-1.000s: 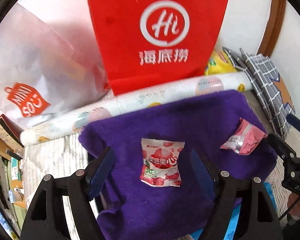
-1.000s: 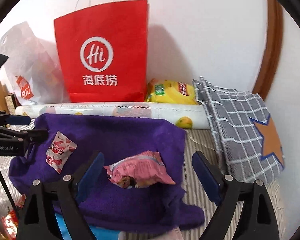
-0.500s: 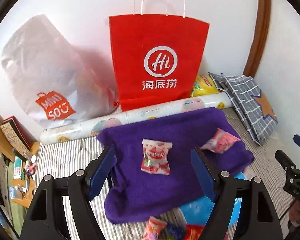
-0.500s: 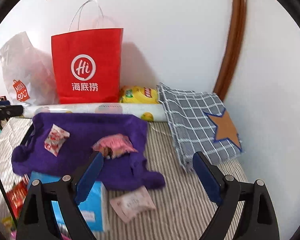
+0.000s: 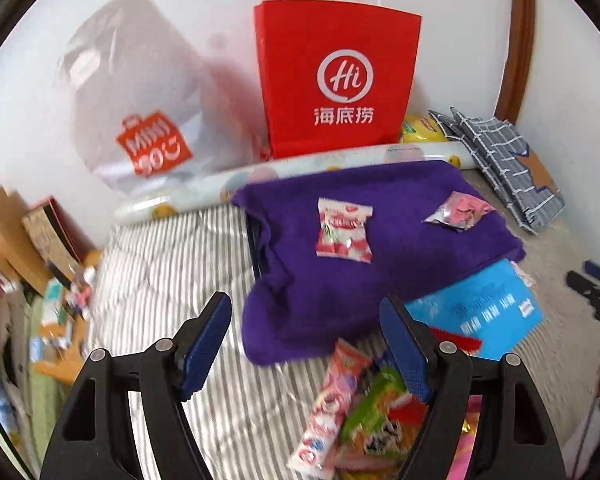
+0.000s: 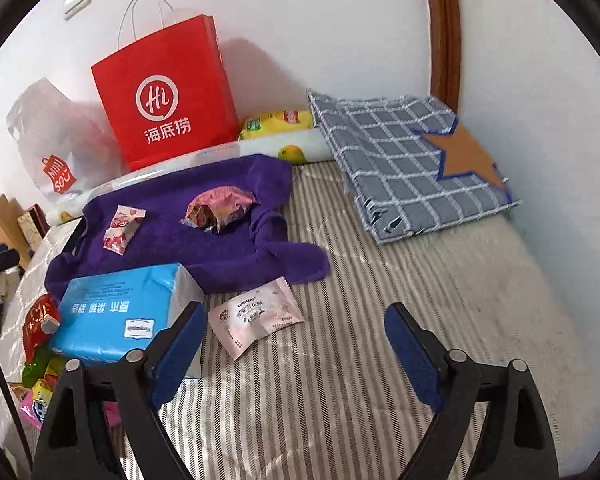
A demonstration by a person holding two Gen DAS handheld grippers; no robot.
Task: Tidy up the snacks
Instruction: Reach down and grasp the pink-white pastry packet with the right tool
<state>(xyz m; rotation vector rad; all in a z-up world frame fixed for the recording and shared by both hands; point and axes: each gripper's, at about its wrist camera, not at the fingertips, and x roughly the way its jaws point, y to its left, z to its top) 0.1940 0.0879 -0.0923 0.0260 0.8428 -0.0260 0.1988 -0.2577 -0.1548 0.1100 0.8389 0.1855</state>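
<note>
A purple cloth lies on the striped bed. On it rest a red-and-white candy packet and a crumpled pink snack packet. A pale pink packet lies on the stripes in front of the cloth. A heap of colourful snack packets sits near the blue tissue pack. My left gripper is open above the bed, nothing between its fingers. My right gripper is empty, its jaws closing a little.
A red paper bag, a white plastic bag, a rolled printed sheet and a yellow chip bag stand along the wall. A folded checked blanket lies at the right. Clutter sits left of the bed.
Both grippers have drawn back from the purple cloth, leaving the two packets lying on it. The tissue pack, the pale pink packet and the snack heap have come into view.
</note>
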